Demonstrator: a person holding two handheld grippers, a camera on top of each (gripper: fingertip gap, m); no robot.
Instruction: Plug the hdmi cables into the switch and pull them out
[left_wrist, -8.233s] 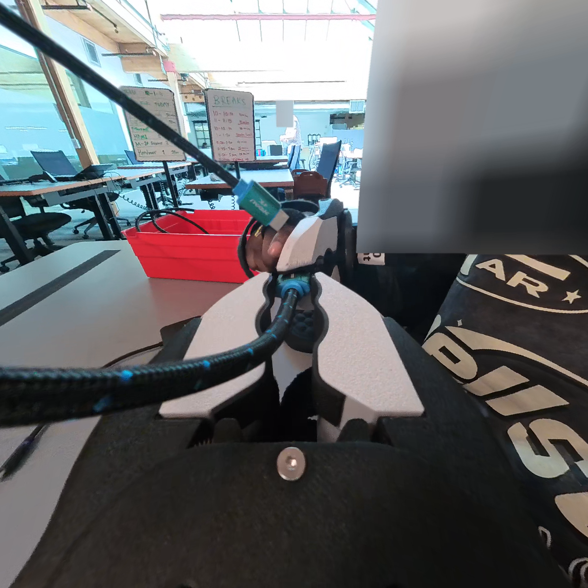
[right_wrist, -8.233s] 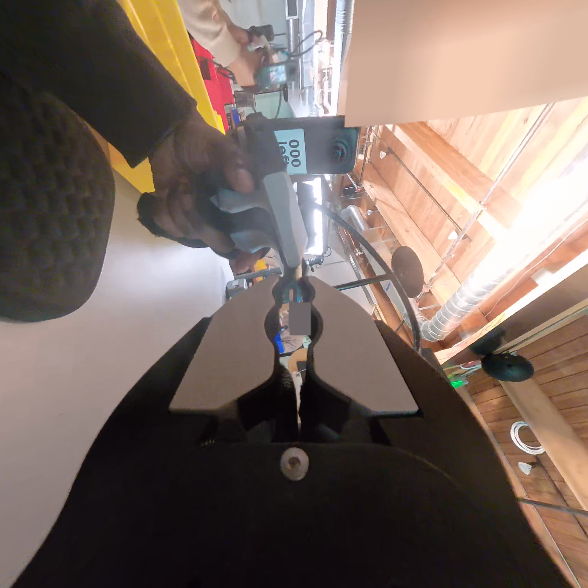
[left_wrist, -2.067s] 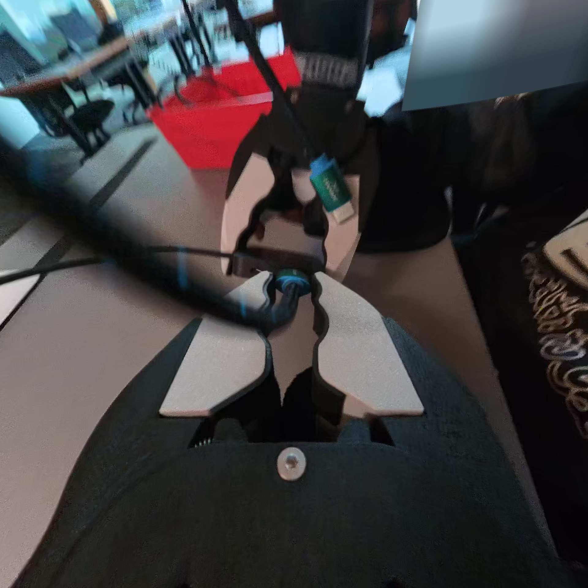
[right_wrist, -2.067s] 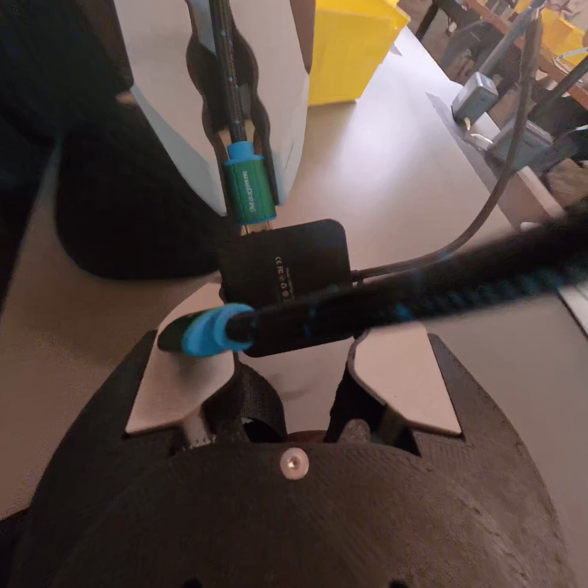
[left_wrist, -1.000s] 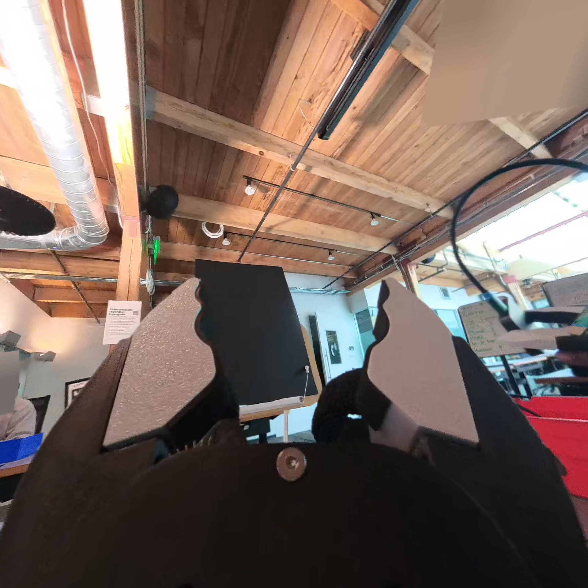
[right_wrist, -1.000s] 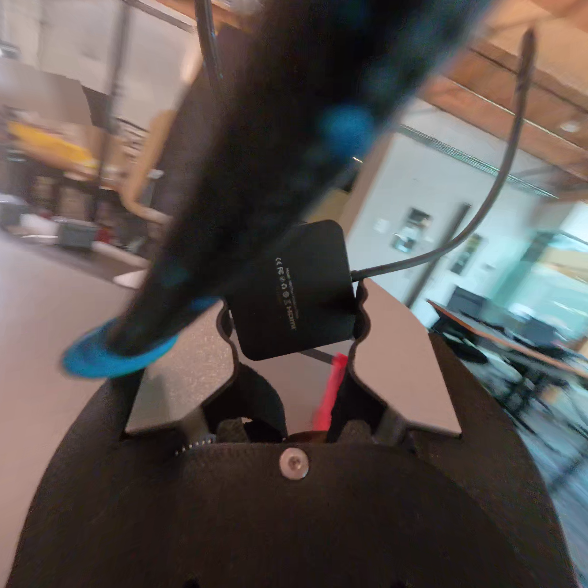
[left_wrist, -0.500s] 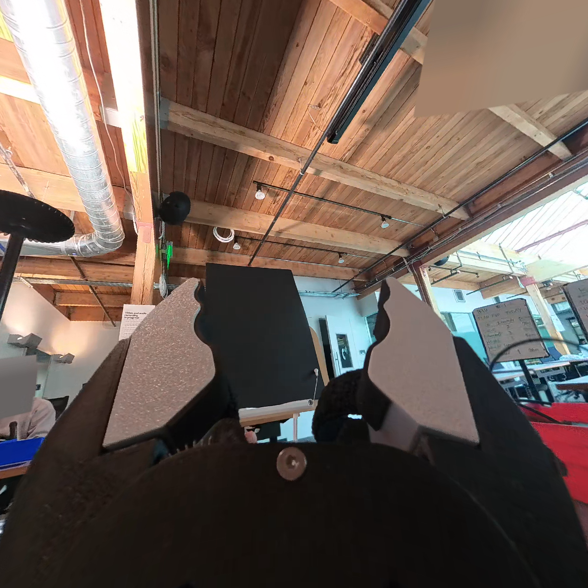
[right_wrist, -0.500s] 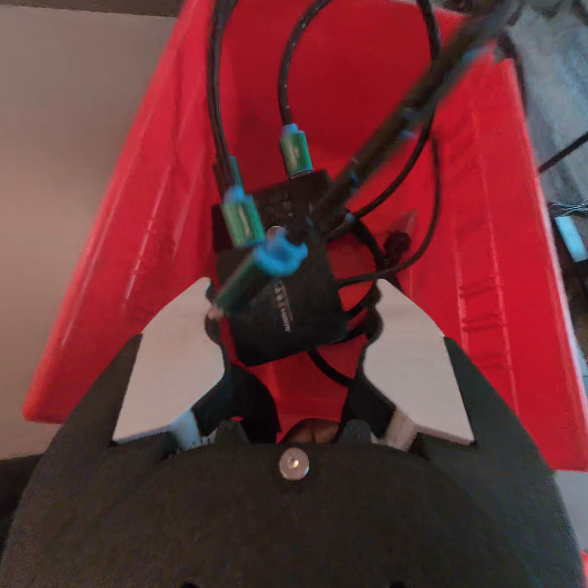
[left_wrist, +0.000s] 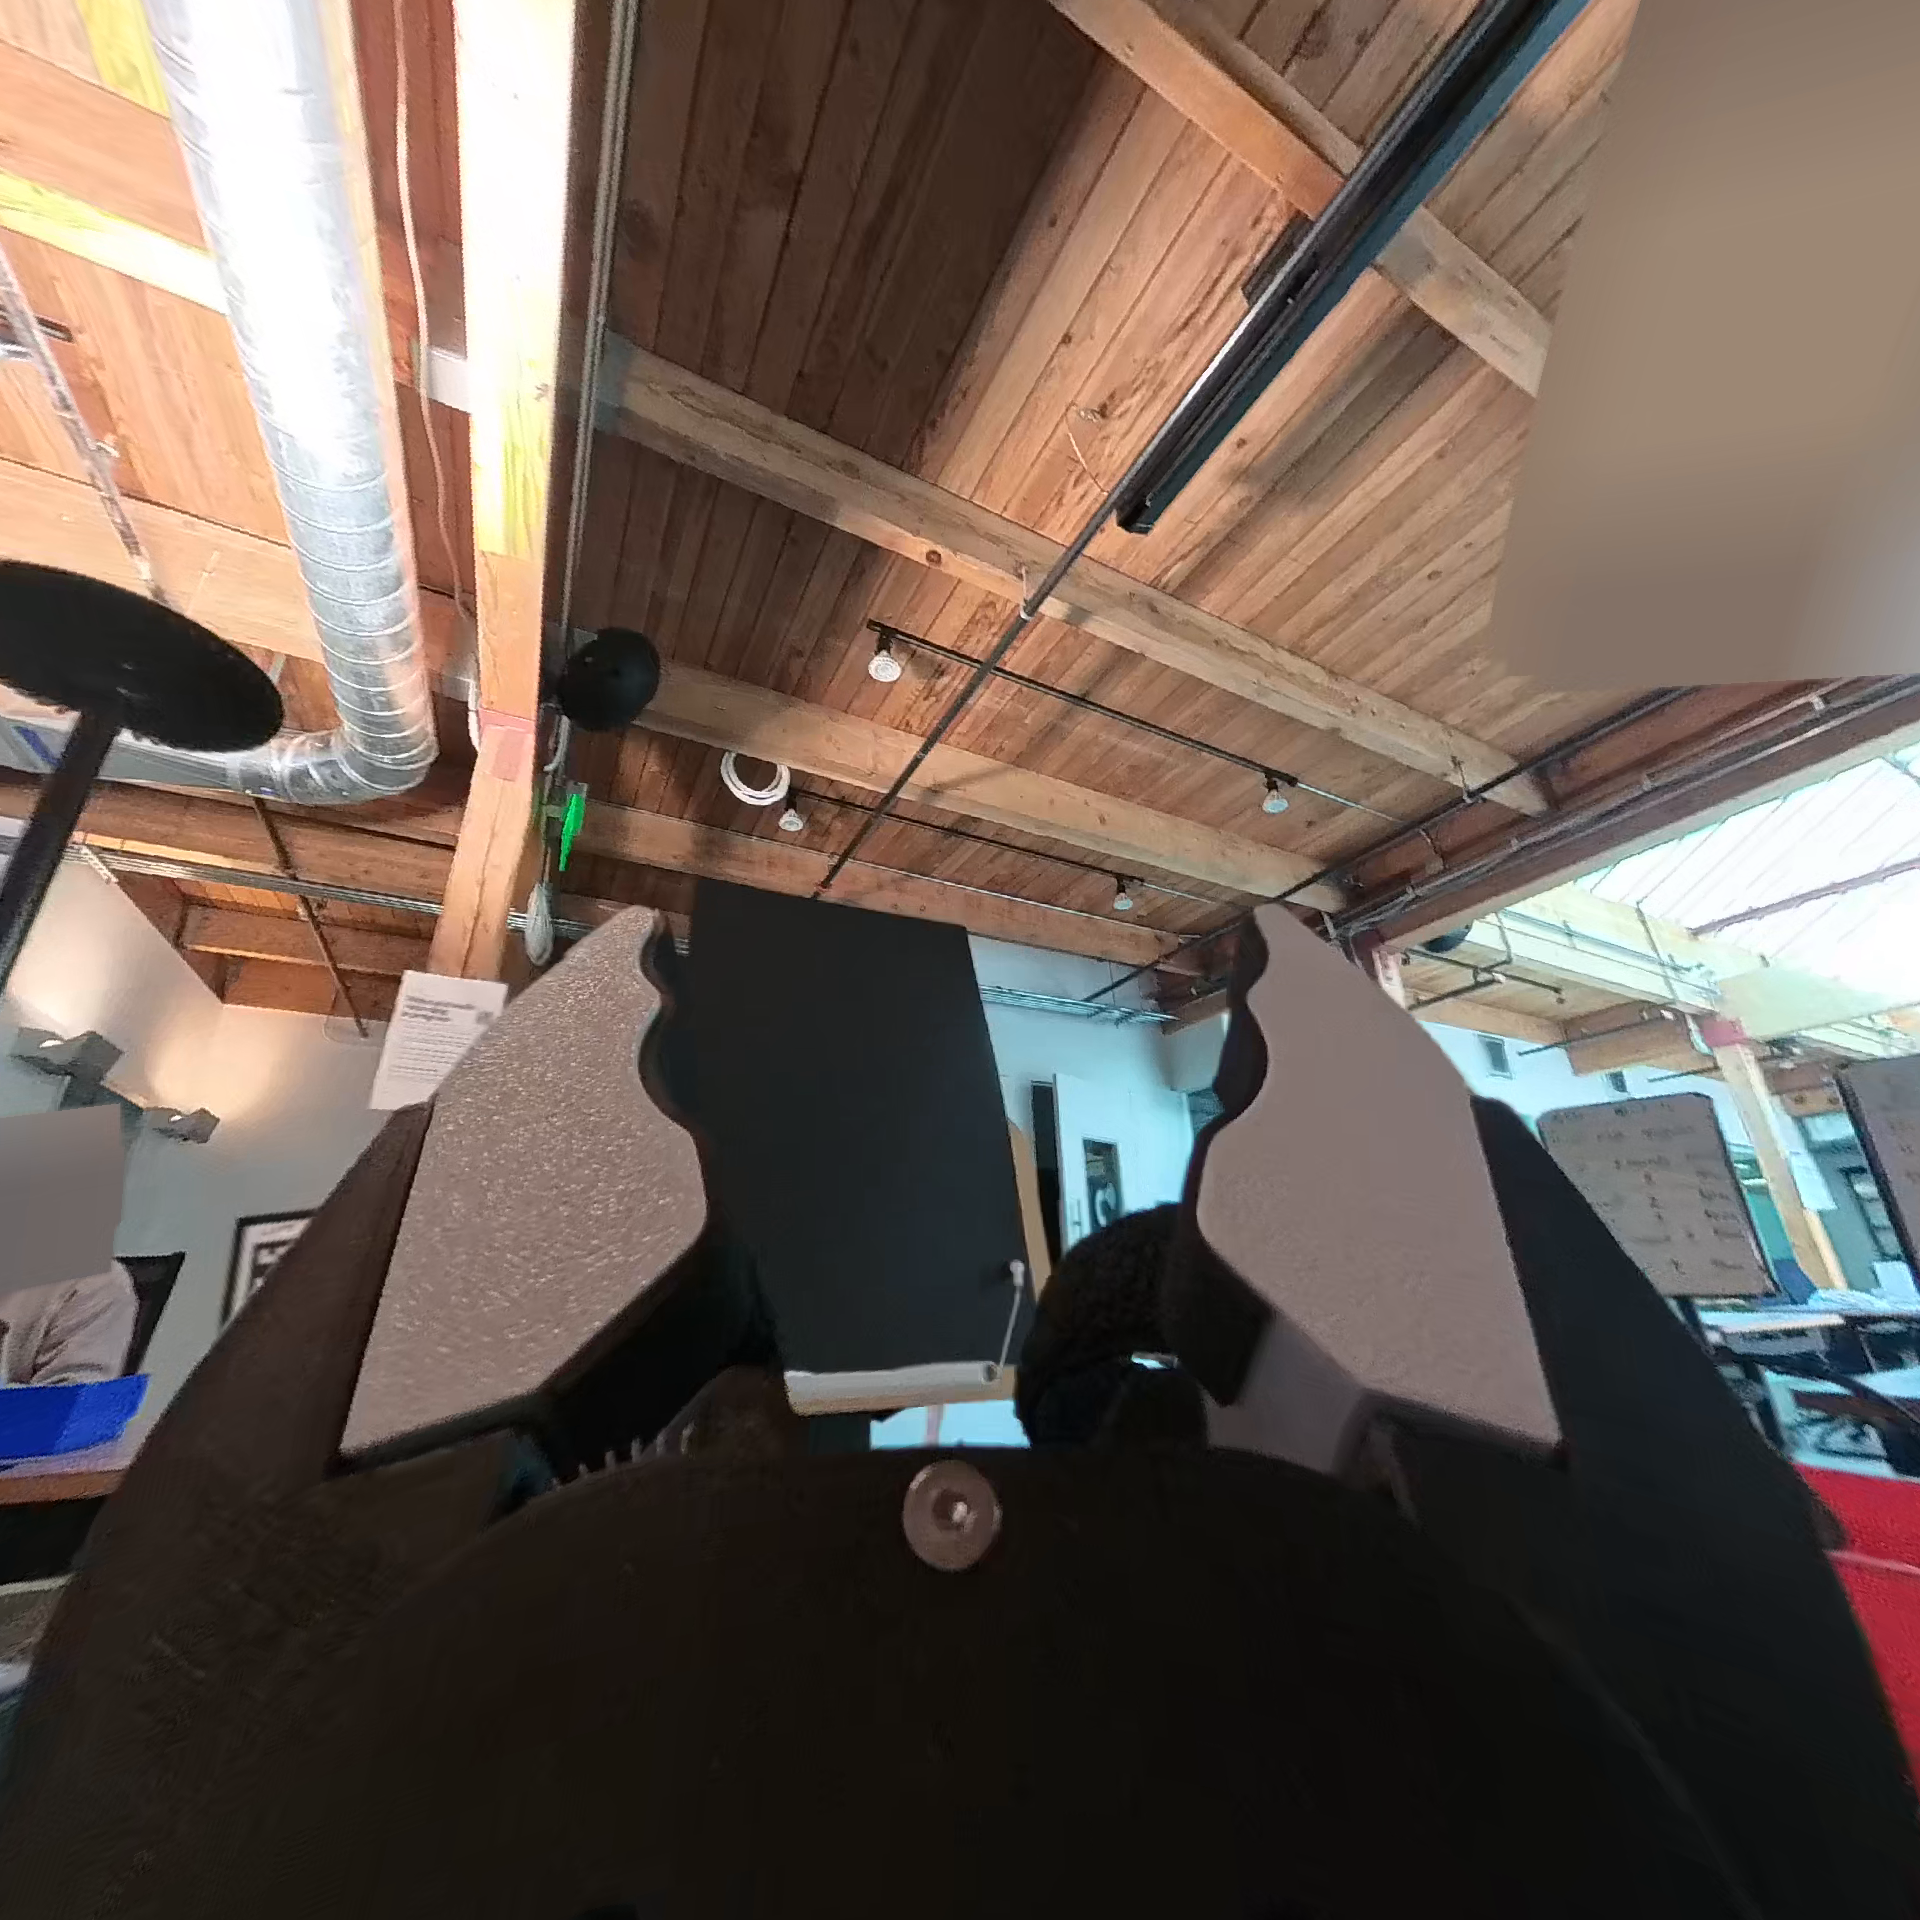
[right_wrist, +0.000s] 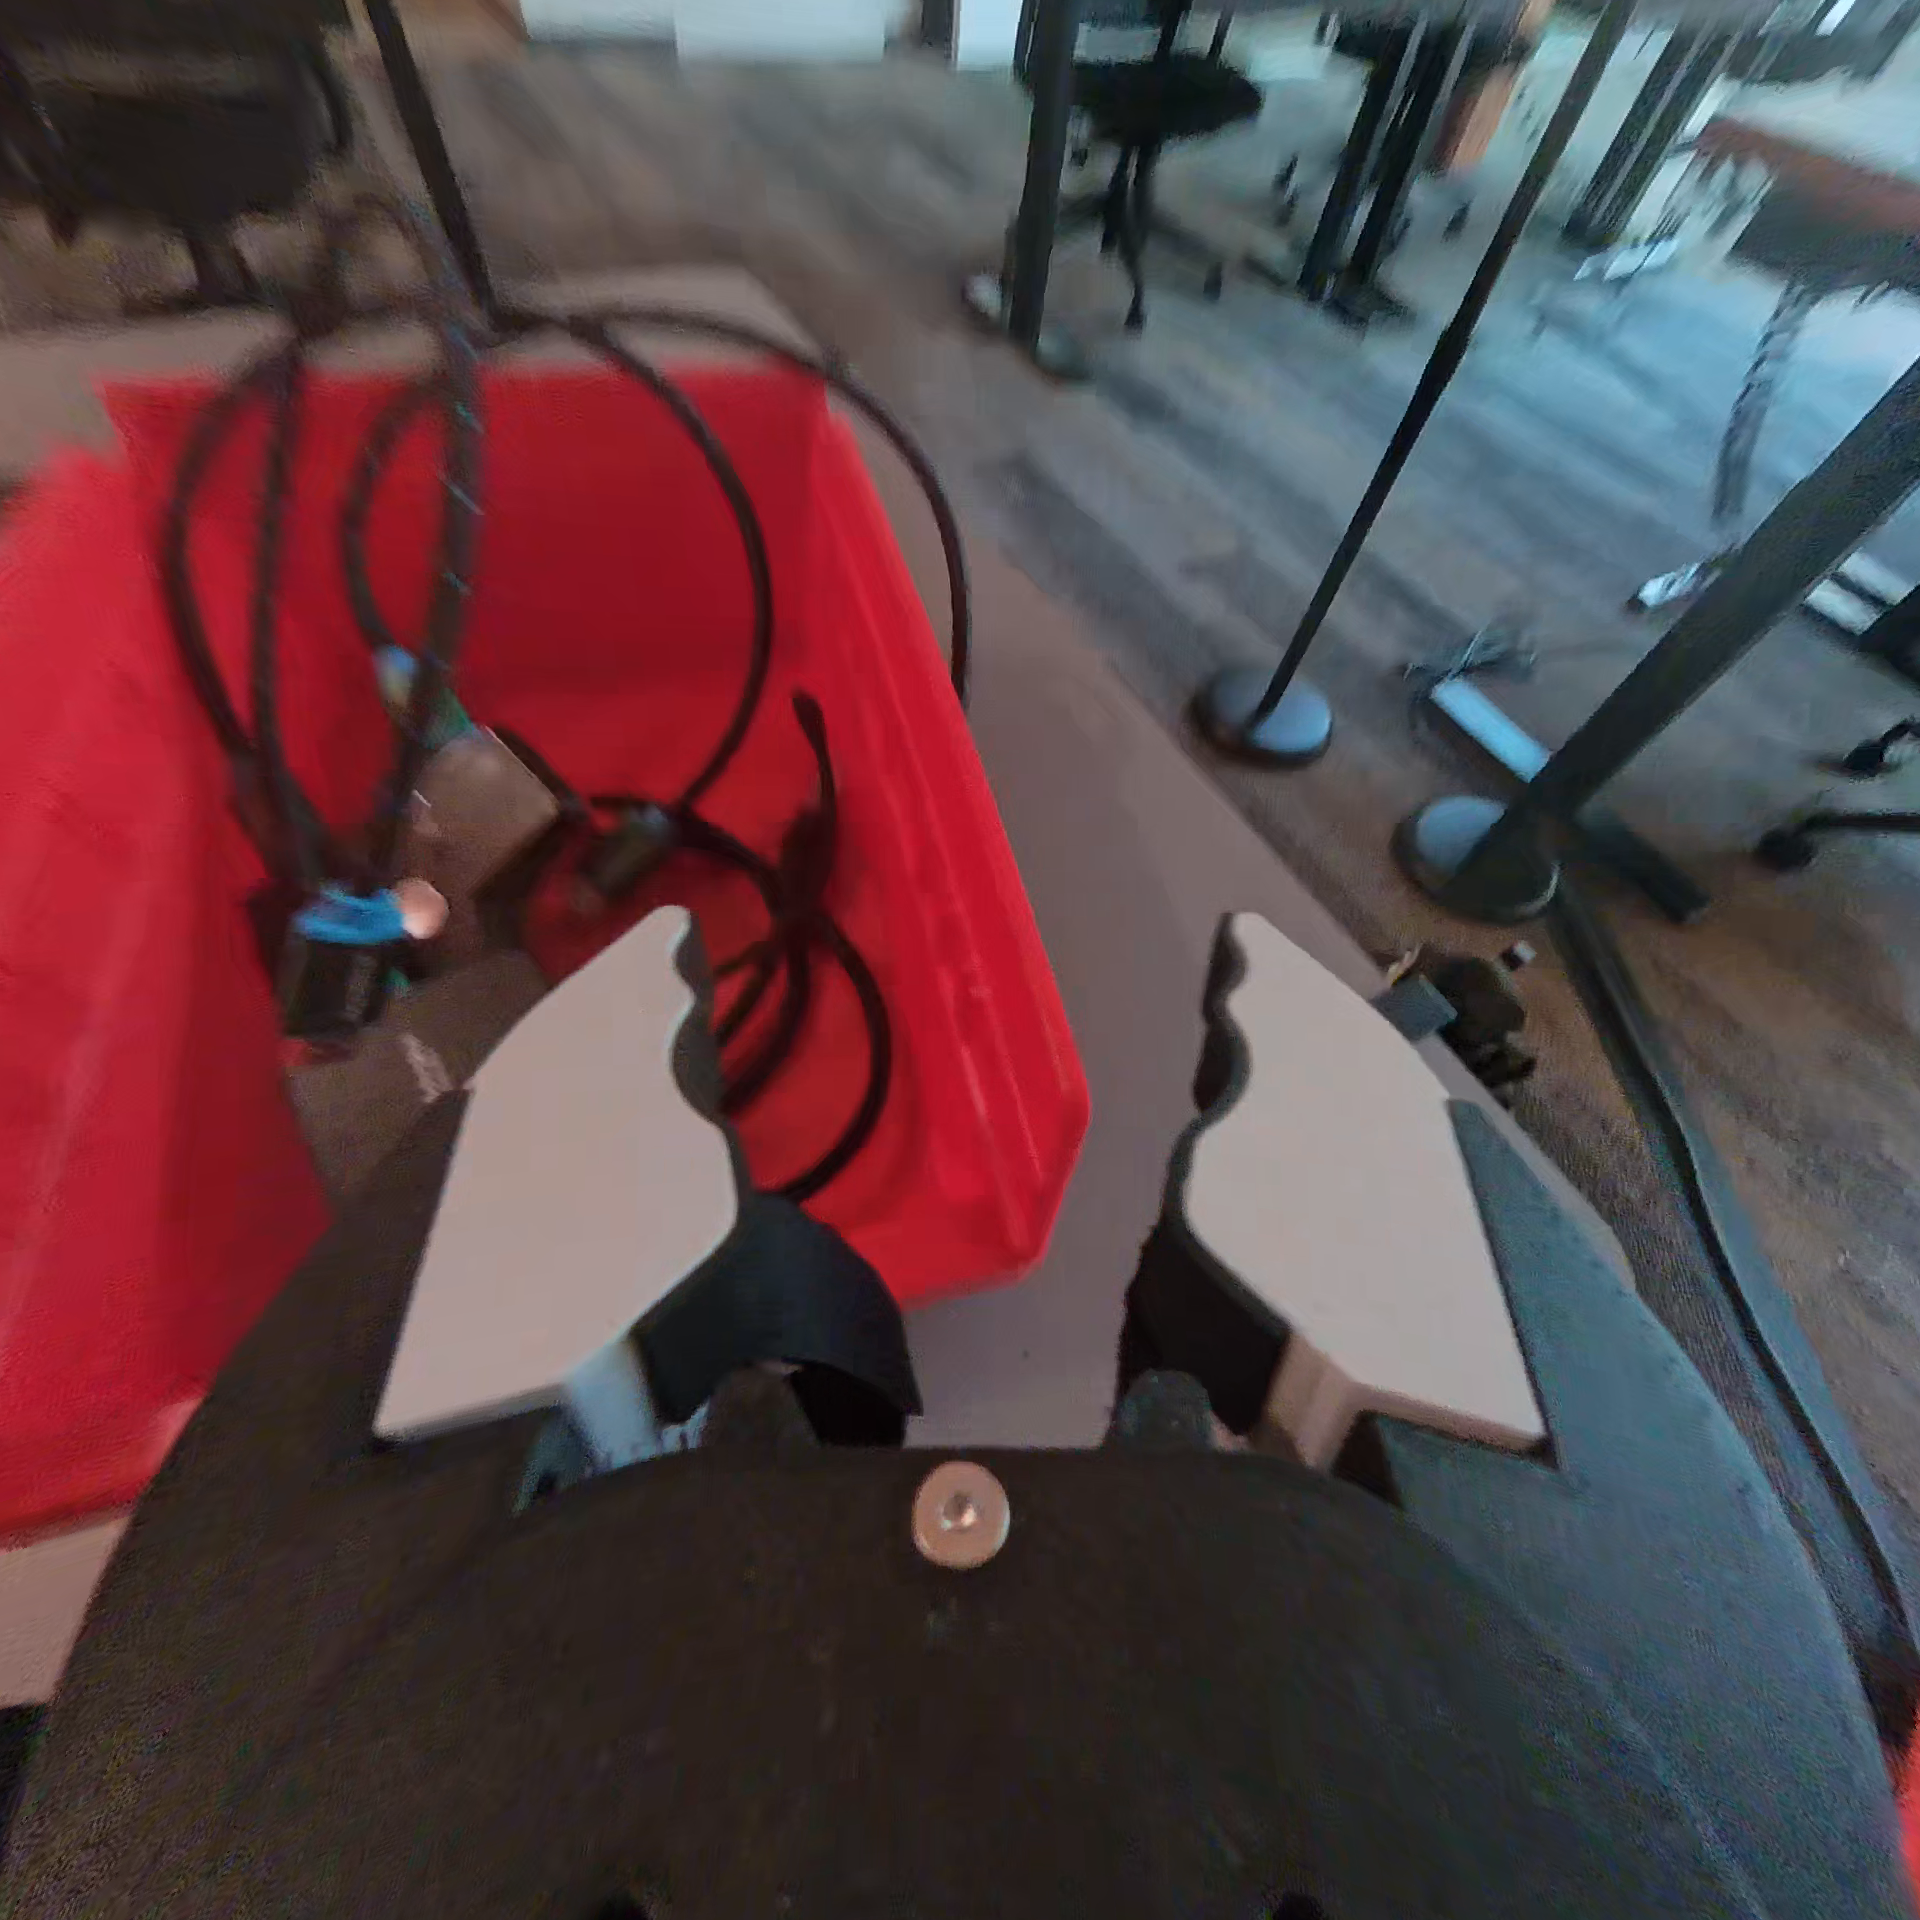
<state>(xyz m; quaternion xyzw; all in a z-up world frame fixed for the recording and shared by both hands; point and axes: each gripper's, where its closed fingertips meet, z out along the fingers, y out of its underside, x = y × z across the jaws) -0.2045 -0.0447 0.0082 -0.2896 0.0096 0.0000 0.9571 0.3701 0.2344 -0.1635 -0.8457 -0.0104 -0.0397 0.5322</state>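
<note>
In the right wrist view a red bin (right_wrist: 935, 935) holds a tangle of black braided HDMI cables (right_wrist: 743, 582). A black switch (right_wrist: 324, 987) lies in the bin with a blue-collared plug (right_wrist: 353, 920) on top of it. A second dark box (right_wrist: 483, 800) with a green plug (right_wrist: 421, 701) lies farther in. The picture is blurred. My right gripper (right_wrist: 956, 925) is open and empty, just right of the bin over the table (right_wrist: 1091, 935). My left gripper (left_wrist: 951, 930) is open and empty and points up at the ceiling.
Black stand poles with round bases (right_wrist: 1262, 717) stand on the carpet to the right. A small black object (right_wrist: 1465, 1008) sits at the table edge. The left wrist view shows a black board (left_wrist: 842, 1122), a silver duct (left_wrist: 301, 416) and a corner of the red bin (left_wrist: 1870, 1538).
My right gripper has opened wider and let go of the switch, which now lies in the red bin with its cable. The gripper has drawn back to the right. The left gripper stays open, pointing up.
</note>
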